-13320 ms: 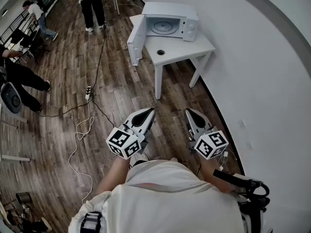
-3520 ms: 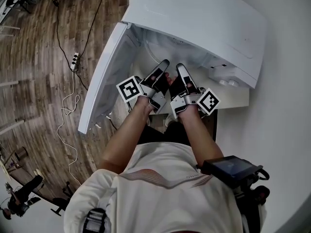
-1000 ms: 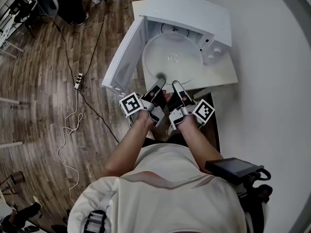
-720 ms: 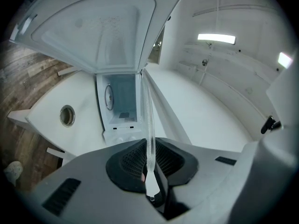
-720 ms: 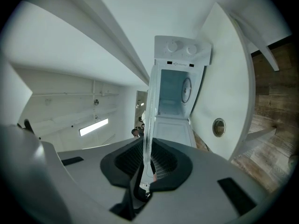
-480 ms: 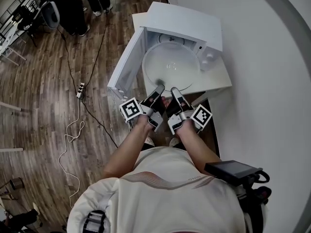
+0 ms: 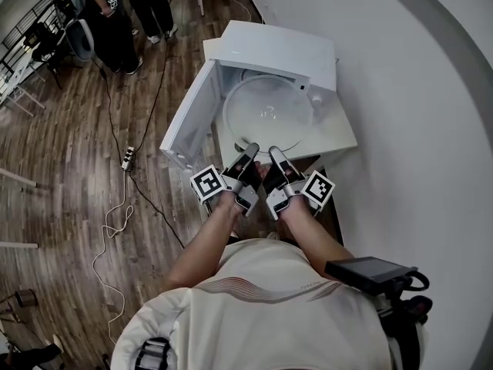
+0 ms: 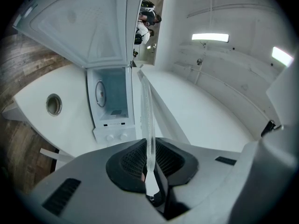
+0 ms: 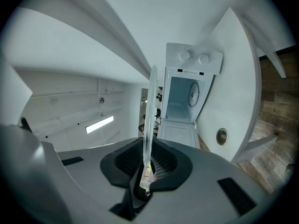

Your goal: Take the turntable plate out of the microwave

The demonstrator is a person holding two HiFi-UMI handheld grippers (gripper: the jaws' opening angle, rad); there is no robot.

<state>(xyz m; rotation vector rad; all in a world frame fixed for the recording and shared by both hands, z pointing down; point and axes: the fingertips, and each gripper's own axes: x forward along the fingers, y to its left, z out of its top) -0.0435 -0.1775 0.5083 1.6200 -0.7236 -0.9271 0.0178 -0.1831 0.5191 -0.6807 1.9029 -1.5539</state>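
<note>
The turntable plate (image 7: 266, 112), made of clear glass, is held in the air in front of the open microwave (image 7: 281, 48), above the white tabletop (image 7: 339, 133). It seems to be fully outside the cavity, although the head view overlaps them. The left gripper (image 7: 249, 149) and the right gripper (image 7: 272, 153) sit side by side at its near rim, each with its jaws clamped on the glass edge. The microwave door (image 7: 187, 120) stands wide open at the left.

White T-shirt (image 7: 266, 318), thin red stripes (image 7: 254, 284)
</note>
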